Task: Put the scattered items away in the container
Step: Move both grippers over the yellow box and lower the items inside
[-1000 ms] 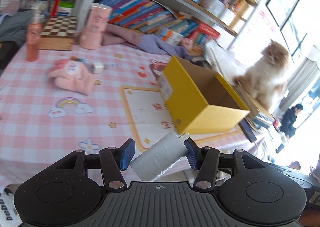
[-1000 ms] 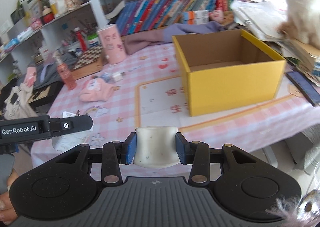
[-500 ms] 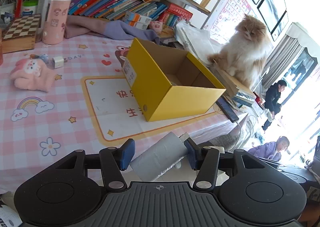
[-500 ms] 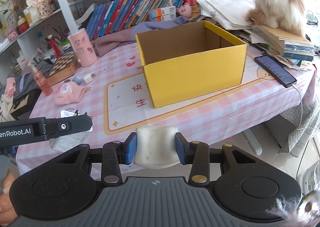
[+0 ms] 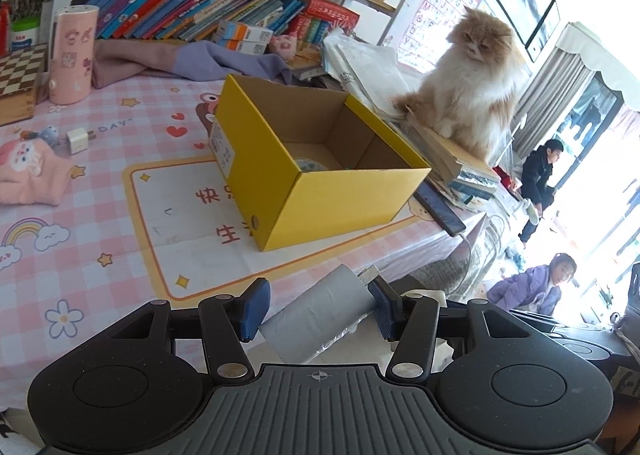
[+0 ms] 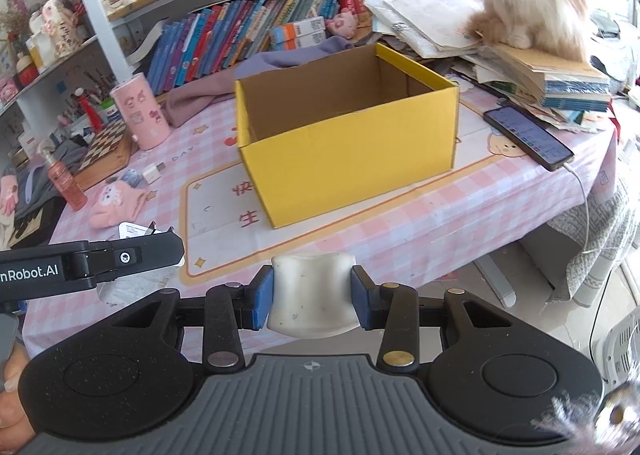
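In the left wrist view my left gripper (image 5: 316, 307) is shut on a grey foil packet (image 5: 320, 315) that lies slanted between the blue pads. It hangs over the table's front edge, short of the open yellow box (image 5: 344, 203). A roll of tape (image 5: 310, 165) lies on the box floor. In the right wrist view my right gripper (image 6: 312, 295) is shut on a cream soft block (image 6: 310, 303), also in front of the yellow box (image 6: 352, 159). A pink glove (image 6: 116, 203) and a white charger (image 6: 154, 173) lie on the cloth left of the box.
A cat (image 5: 468, 87) sits on stacked books and papers right of the box, with a phone (image 6: 528, 137) on a cable in front of it. A pink cup (image 6: 140, 115), chessboard (image 6: 106, 143) and pink bottle (image 6: 66, 183) stand at the left. Bookshelves line the back.
Both views have swung, so the yellow box now sits nearer and more central, and the left view shows its inside. Both grips are unchanged.
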Demonstrator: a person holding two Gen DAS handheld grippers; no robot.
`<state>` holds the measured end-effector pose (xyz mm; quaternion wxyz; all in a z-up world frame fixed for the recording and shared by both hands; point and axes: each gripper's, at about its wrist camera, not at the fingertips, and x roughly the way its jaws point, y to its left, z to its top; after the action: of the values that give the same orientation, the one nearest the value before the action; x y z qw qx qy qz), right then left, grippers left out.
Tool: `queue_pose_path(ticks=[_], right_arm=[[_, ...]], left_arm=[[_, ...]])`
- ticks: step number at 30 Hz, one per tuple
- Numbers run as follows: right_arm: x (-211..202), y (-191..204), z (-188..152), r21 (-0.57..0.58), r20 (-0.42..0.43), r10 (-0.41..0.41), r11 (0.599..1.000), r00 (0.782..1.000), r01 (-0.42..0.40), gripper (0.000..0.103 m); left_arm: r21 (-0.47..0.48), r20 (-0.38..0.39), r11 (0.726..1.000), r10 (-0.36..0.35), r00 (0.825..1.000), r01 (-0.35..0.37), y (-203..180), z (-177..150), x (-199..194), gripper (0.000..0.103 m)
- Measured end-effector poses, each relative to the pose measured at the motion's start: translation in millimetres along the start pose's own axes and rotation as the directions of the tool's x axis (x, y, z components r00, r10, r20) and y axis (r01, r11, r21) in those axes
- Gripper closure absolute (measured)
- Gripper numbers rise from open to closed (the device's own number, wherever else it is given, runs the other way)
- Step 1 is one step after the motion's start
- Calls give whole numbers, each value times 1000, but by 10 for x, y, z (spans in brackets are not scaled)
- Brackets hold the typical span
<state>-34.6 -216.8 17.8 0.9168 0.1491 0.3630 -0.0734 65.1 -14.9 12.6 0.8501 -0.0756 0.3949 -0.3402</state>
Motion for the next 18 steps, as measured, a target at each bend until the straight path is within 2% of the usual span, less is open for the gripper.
queue_pose_path(ticks=[6,12,18], right_arm=[[-31,-191,29,35,11,-28,999,1000,28,65],[-48,-362,124,57,38,-48,997,998,46,65],[49,-485,254,50,40,-35,998,999,33,65]], left_arm=[[54,-5,998,-33,999,33,-188,71,108,50],[104,25,993,-60,998,57,-354,205,154,50],[128,77,990,-69,995,58,-478,403,209,50]])
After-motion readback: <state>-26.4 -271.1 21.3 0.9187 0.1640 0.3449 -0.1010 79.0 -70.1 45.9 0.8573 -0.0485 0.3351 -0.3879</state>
